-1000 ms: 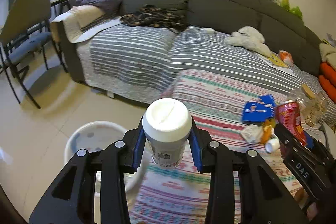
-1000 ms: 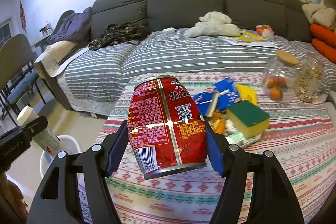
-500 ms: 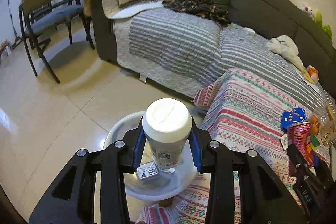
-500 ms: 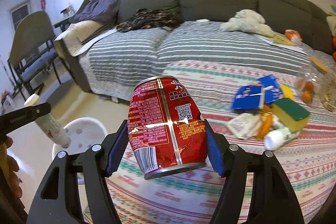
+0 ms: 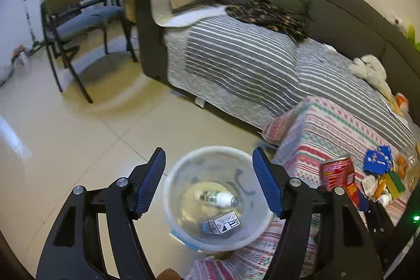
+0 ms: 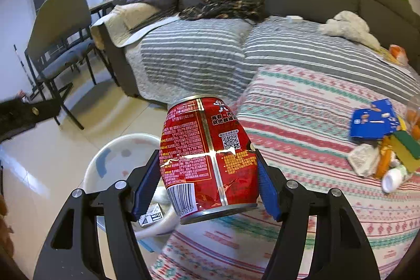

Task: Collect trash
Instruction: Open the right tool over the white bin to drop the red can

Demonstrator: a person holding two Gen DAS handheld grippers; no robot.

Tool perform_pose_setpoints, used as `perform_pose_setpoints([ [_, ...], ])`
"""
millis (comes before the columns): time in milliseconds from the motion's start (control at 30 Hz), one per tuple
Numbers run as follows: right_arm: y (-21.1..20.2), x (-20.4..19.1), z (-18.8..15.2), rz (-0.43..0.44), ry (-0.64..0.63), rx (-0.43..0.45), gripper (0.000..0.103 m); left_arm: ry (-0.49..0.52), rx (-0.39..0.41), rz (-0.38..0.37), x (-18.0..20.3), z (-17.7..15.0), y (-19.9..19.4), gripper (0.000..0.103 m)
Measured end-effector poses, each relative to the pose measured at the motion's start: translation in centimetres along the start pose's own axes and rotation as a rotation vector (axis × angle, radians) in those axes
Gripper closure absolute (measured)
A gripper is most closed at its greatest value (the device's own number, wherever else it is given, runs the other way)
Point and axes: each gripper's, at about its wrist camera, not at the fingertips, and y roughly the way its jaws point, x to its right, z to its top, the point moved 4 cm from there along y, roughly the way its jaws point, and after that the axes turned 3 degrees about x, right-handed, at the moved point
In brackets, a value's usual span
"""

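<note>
My left gripper [image 5: 209,184] is open and empty, right above a white bin [image 5: 183,232] on the floor. A white bottle [image 5: 218,197] and a small carton [image 5: 223,222] lie in the bin. My right gripper [image 6: 208,186] is shut on a dented red can [image 6: 207,159], held over the table's left edge beside the bin [image 6: 115,156]. The can also shows in the left wrist view [image 5: 338,177]. More trash lies on the patterned tablecloth [image 6: 302,122]: a blue packet [image 6: 372,120], a white wrapper [image 6: 363,159], a small white bottle [image 6: 393,177].
A grey sofa with a striped cover [image 5: 249,64] stands behind the table. A chair [image 5: 84,17] stands on the tiled floor at the left. A green and yellow sponge [image 6: 407,148] lies by the trash. A white plush toy [image 6: 346,25] is on the sofa.
My left gripper opened and the white bottle dropped into the bin. My right gripper carried the red can left, toward the bin.
</note>
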Motion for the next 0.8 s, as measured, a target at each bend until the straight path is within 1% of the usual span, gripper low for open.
perform_pose_setpoints([
  [200,2.3,-3.9,-0.4,0.055,-0.028,-0.032,0.037,-0.035,0.049,0.065,-2.3,0.9,-1.6,0.036],
  [267,2.9,-4.9,-0.5,0.065,-0.041,-0.039,0.037,-0.041,0.066,0.085,-3.0,1.1,-2.0,0.034],
  [367,3.8,-6.6,-0.8,0.088,-0.058,-0.057,0.037,-0.051,0.078,0.103,-3.6,1.3,-2.2,0.034],
  [533,4.7,-8.2,-1.0,0.101,-0.083,-0.071,0.036,-0.072,0.084,0.125,-4.8,1.7,-2.1,0.034],
  [600,4.6,-8.6,-0.9,0.107,-0.095,-0.065,0.032,-0.075,0.083,0.131,-5.0,1.7,-2.2,0.034],
  [633,4.6,-8.8,-0.8,0.112,-0.1,-0.062,0.026,-0.075,0.081,0.135,-5.2,1.7,-2.2,0.034],
  [667,4.5,-8.9,-0.7,0.111,-0.102,-0.058,0.023,-0.074,0.08,0.135,-5.2,1.7,-2.1,0.033],
  [800,3.9,-8.7,-0.2,0.084,-0.101,-0.036,0.02,-0.075,0.083,0.14,-5.3,1.6,-2.2,0.028],
])
